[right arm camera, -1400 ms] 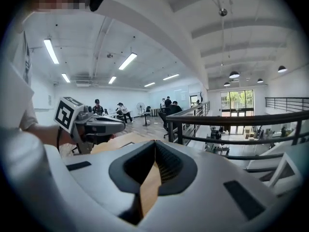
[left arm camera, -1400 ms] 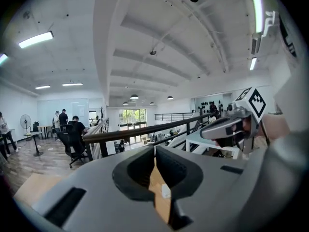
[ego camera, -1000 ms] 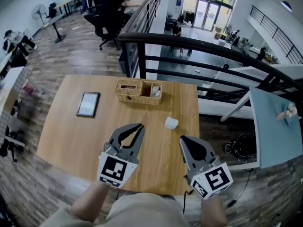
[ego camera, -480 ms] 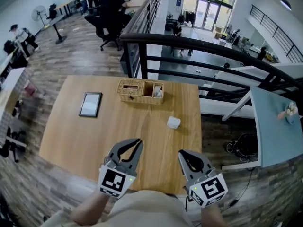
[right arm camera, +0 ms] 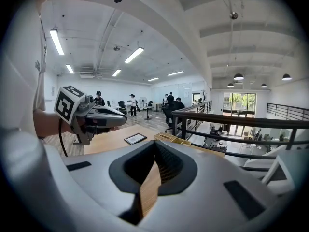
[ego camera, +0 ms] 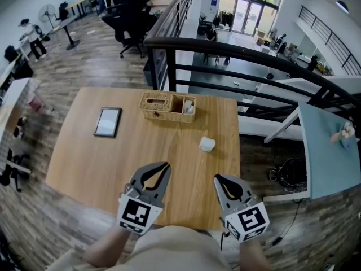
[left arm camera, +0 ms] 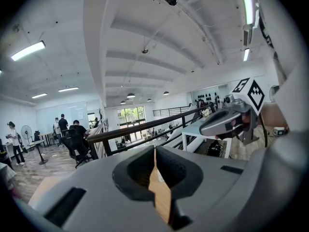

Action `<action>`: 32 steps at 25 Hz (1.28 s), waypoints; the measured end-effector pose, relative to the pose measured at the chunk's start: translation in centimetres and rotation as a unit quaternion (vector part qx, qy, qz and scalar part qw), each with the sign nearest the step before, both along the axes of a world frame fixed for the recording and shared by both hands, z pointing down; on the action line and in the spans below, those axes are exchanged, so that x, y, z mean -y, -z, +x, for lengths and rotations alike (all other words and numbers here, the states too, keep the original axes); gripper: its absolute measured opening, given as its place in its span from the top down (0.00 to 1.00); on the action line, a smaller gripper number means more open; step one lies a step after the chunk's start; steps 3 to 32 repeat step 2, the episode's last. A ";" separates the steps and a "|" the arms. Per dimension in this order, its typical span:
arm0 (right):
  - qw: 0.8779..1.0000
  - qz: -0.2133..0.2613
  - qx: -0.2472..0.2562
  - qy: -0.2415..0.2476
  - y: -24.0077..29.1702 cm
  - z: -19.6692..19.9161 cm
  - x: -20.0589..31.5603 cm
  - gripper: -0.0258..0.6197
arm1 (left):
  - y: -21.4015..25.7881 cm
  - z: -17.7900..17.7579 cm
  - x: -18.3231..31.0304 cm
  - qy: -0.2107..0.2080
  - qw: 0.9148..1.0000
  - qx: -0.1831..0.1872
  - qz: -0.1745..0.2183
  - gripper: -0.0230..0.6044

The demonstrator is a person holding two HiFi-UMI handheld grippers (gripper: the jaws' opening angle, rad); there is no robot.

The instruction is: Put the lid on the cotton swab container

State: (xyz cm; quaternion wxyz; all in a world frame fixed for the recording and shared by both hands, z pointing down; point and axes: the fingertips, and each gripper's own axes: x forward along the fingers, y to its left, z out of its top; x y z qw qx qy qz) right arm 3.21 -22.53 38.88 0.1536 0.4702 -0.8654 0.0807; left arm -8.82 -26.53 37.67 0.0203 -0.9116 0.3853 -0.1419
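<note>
As seen from above, a wooden table (ego camera: 141, 151) with a small white container (ego camera: 207, 144) toward its right side. Set alone, well apart from a wicker basket (ego camera: 167, 107) at the far edge and a tablet (ego camera: 107, 122) to the left. Too small to tell whether capped or open. No separate lid anywhere in view.

Left gripper (ego camera: 167, 165) and right gripper (ego camera: 216, 178) side by side over the near table edge, both pointing away toward the container and well short of it, the right one nearer. In each gripper view, jaws pressed tip to tip, with only a thin sliver of wood visible through the seam and nothing between them. Both empty, touching nothing.

Step in hand: not settled by these views. Fits a moment with the container open and the lid somewhere out of sight, waiting to be fetched. Fits equally a moment with the lid seated and the grippers pulled clear to rest.

Next move likewise open. Any further handling would call for parting the jaws ahead of contact, then a gentle, level touch: probably a light container, likely to slide or tip on smooth wood if nudged from one side.
</note>
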 end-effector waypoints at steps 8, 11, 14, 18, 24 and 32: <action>1.000 -0.003 0.003 0.000 -0.2 0.1 0.0 0.92 | -0.1 0.1 0.0 -0.001 1.000 0.000 -0.001 0.91; 1.000 -0.003 0.003 0.000 -0.2 0.1 0.0 0.92 | -0.1 0.1 0.0 -0.001 1.000 0.000 -0.001 0.91; 1.000 -0.003 0.003 0.000 -0.2 0.1 0.0 0.92 | -0.1 0.1 0.0 -0.001 1.000 0.000 -0.001 0.91; 1.000 -0.003 0.003 0.000 -0.2 0.1 0.0 0.92 | -0.1 0.1 0.0 -0.001 1.000 0.000 -0.001 0.91; 1.000 -0.003 0.003 0.000 -0.2 0.1 0.0 0.92 | -0.1 0.1 0.0 -0.001 1.000 0.000 -0.001 0.91; 1.000 -0.003 0.003 0.000 -0.2 0.1 0.0 0.92 | -0.1 0.1 0.0 -0.001 1.000 0.000 -0.001 0.91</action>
